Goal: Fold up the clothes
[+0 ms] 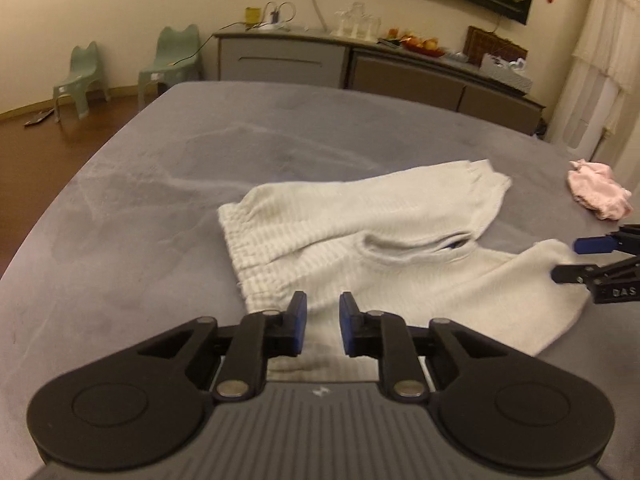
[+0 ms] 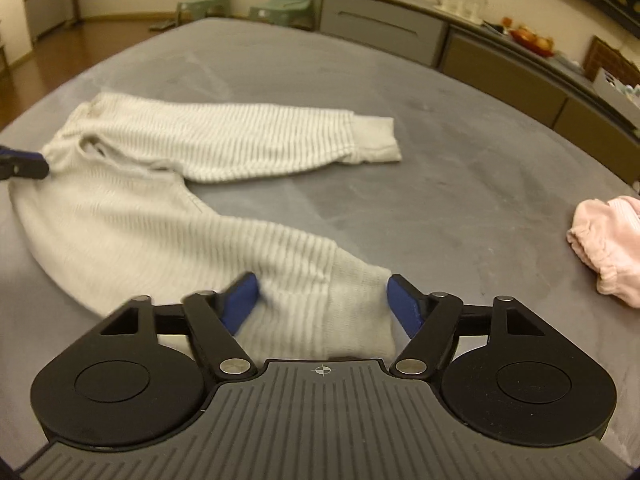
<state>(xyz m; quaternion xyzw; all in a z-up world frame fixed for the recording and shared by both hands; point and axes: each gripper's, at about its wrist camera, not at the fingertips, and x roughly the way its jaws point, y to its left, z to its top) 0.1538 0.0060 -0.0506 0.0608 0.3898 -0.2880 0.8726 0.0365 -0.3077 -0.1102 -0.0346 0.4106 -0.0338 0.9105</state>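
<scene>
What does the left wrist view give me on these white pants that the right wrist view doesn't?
Only the left wrist view: the left gripper at the near waistband corner, jaws narrowly apart with cloth between them, and the elastic waistband seen close.

Only the right wrist view: the right gripper straddling the near leg's cuff, jaws wide, pads apparently not pressing; the far leg's cuff lying flat, seen sharply.

Both: the white pants spread on the grey surface, the pink garment off to the right, and the sideboard beyond.
</scene>
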